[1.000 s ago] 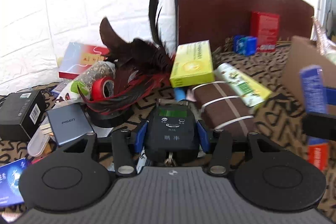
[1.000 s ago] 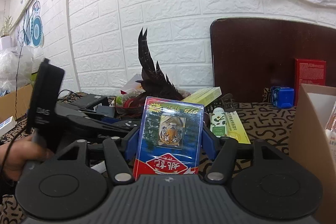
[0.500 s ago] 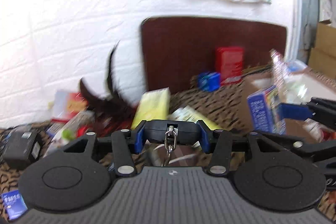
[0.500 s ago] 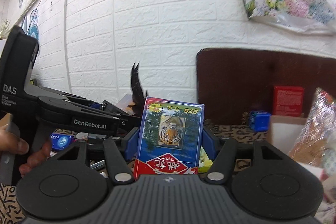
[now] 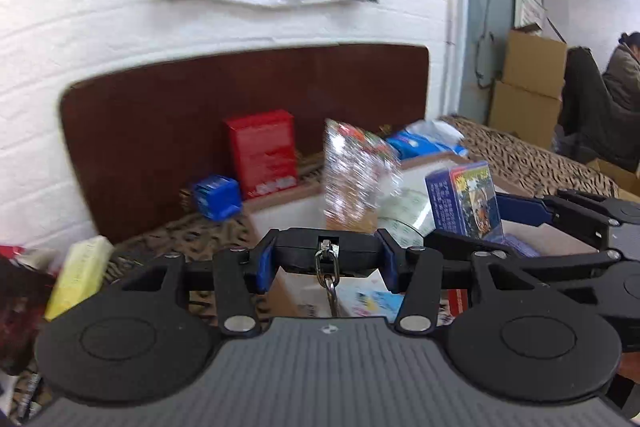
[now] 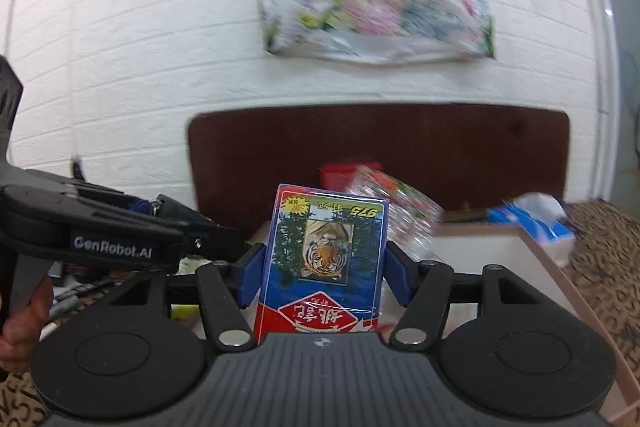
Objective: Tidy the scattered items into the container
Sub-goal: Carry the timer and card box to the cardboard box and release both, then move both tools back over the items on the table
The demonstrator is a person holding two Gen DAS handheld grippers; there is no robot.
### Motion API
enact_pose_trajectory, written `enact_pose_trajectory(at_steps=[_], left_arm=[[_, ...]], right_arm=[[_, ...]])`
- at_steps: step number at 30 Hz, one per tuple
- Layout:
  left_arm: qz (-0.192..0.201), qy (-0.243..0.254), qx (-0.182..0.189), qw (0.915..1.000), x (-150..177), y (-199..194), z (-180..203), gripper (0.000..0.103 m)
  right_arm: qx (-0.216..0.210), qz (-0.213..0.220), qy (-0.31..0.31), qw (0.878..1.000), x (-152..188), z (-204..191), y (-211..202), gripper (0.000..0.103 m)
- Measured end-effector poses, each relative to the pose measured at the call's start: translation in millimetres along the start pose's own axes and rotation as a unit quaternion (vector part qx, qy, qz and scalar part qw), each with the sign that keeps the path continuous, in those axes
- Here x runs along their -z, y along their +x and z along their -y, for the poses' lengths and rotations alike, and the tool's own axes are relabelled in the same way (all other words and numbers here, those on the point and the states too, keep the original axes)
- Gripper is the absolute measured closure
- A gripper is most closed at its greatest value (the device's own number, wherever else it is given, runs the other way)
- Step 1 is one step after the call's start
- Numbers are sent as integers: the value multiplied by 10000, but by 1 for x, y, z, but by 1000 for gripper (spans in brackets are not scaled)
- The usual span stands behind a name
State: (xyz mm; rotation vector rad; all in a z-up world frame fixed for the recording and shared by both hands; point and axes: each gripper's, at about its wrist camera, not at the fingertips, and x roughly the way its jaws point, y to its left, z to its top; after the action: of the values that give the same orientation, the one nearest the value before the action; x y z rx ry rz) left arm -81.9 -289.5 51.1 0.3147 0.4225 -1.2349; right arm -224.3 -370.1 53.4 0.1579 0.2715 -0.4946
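Observation:
My left gripper [image 5: 326, 257] is shut on a small black digital scale [image 5: 304, 251] with a metal hook hanging from it, held above the near wall of the cardboard box [image 5: 288, 205]. My right gripper [image 6: 324, 267] is shut on a blue and red pack of tiger playing cards [image 6: 326, 259], held over the same box [image 6: 500, 241]; the pack also shows in the left wrist view [image 5: 464, 201]. The box holds a shiny snack bag [image 5: 356, 167] and other packets.
A red box [image 5: 262, 151] and a small blue box [image 5: 216, 197] stand against the dark headboard [image 5: 160, 115]. A yellow box [image 5: 78, 273] lies at left on the patterned cloth. Blue tissue packs [image 5: 424, 141] lie behind the box. A person sits far right.
Both grippers have lifted and swung right from the pile of items to above the cardboard box, each still holding its item.

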Motion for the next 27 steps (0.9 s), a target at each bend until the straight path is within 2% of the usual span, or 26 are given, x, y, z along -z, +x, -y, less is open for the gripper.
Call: enact_pose_trajectory(at_steps=[2,5,6,8,13,14,15,17,23,27], left_arm=[[-179,42,5,9998,5,14,8,53],[-87,92,-91,9999,9,17,13,50],[-23,148,-178,9997,7,14,14,47],[93,181,-377,9991,6,7,12,34],[320,-167,-496,9981,10,-24,-9,27],[328,-264,-536,9977,14,-30,-15,26],[322,-387,-628,9968,20,-39,-22,26],[320,-589,-692,9954,32,-53,-38,22],[249,-968,-1242,9872,73,-110,-84,19],[60,-1087,-1914,9755,105,-143,-120,19]], right_arm=[[122,-131,127,9998,7,11,4,39],[210,-91,171,9996,12,15,4,33],[204,-59,198,9996,13,16,2,33],[162,24,278,9995,11,16,0,30],[-114,217,280,9993,5,-2,-10,26],[-177,228,224,9993,5,-10,-11,23],[-258,239,173,9992,4,-18,-13,13],[-517,283,122,9982,5,-37,-15,2],[-1334,84,-387,9903,13,-116,-11,2],[-2053,-202,-507,9772,24,-169,4,2]])
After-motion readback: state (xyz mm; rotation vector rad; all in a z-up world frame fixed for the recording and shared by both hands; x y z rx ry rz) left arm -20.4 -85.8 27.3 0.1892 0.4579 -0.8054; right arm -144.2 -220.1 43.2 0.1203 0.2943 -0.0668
